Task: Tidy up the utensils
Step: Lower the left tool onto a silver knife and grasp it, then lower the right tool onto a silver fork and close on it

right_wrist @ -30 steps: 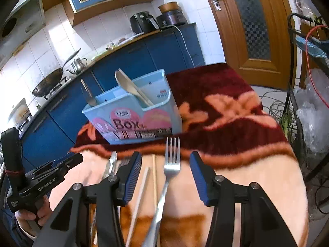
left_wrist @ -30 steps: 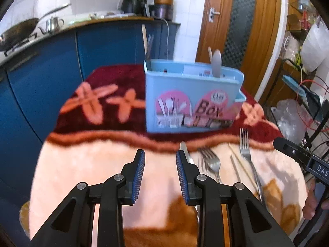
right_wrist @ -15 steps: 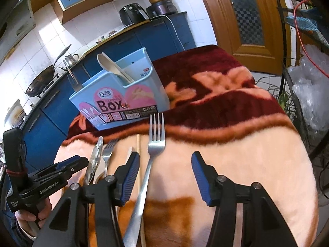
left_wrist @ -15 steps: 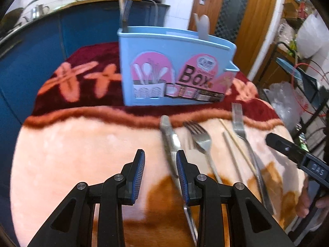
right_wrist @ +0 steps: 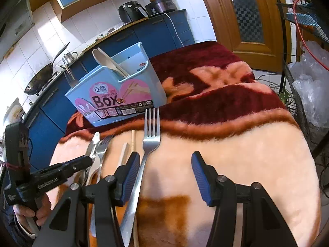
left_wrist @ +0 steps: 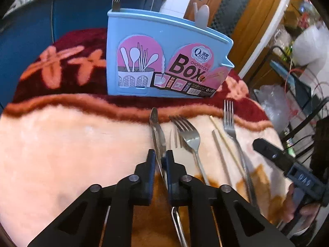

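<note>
A light blue utensil box (left_wrist: 164, 61) stands on the blanket, with a fork and spoons in it. In front of it lie a knife (left_wrist: 156, 127), a fork (left_wrist: 190, 138), chopsticks (left_wrist: 221, 144) and a second fork (left_wrist: 231, 123). My left gripper (left_wrist: 160, 158) is shut on the knife's blade, low over the blanket. In the right wrist view, my right gripper (right_wrist: 164, 164) stands open just above the blanket. The second fork (right_wrist: 151, 135) has its handle running beside the left finger (right_wrist: 131, 164). The left gripper (right_wrist: 86, 161) shows there at the knife (right_wrist: 93, 144).
The table carries a plush peach and dark red blanket (right_wrist: 236, 154). Blue kitchen cabinets (right_wrist: 156, 30) stand behind the box, a wooden door (right_wrist: 236, 16) to the right. A wire rack with plastic bags (right_wrist: 308, 82) is off the table's right edge.
My left gripper came down and forward over the knife and its jaws shut on the blade. The right gripper sank slightly toward the second fork, still open.
</note>
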The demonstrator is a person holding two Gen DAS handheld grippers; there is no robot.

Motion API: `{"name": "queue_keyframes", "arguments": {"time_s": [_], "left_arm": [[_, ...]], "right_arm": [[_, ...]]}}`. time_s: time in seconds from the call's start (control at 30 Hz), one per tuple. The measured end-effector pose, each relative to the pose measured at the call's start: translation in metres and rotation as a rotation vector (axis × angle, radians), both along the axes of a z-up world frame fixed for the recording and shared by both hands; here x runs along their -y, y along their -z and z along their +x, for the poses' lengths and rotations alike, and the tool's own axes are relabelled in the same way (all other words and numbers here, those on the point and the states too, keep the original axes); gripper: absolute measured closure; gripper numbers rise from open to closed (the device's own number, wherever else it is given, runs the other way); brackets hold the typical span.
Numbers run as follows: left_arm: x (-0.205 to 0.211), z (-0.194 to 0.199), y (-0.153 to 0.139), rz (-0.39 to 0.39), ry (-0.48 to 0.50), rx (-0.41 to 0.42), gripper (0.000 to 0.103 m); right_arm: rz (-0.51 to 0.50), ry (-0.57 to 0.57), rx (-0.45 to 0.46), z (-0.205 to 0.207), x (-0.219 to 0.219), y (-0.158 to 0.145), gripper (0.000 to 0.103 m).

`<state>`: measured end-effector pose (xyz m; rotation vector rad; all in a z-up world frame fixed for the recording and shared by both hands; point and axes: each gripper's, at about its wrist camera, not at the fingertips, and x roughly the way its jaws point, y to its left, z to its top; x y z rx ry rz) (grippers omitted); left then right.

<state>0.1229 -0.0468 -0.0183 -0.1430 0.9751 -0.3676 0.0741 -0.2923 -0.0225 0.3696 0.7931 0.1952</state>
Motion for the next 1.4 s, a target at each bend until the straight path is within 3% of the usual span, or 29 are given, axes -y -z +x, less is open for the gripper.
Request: {"name": "queue_keyframes", "arguments": {"time_s": [0.27,0.47,0.7,0.97,1.17,1.4], "left_arm": [[-0.017,-0.002,-0.006,-0.049,-0.078,0.038,0.099],[-0.030,-0.002,-0.017,0.003,-0.155,0.114,0.099],[-0.040,0.007,-0.004,0.052,-0.178,0.042,0.098],[-0.055,0.022,0.001,-0.056,-0.185,-0.035,0.093],[-0.055,0.026,0.000,-0.078,-0.134,-0.057,0.088],[-0.051,0.029,0.000,-0.048,-0.097,-0.063,0.088]], "right_arm": [[-0.009,-0.010,-0.006,0.003,-0.001,-0.001,0.047],[-0.049,-0.035,-0.015,0.013,-0.009,-0.002,0.047],[-0.104,-0.074,-0.031,0.032,-0.020,-0.005,0.047],[-0.180,-0.122,-0.050,0.054,-0.031,0.001,0.047],[-0.112,-0.127,-0.046,0.059,-0.024,0.002,0.045],[-0.028,-0.144,-0.028,0.066,-0.019,0.003,0.048]]}}
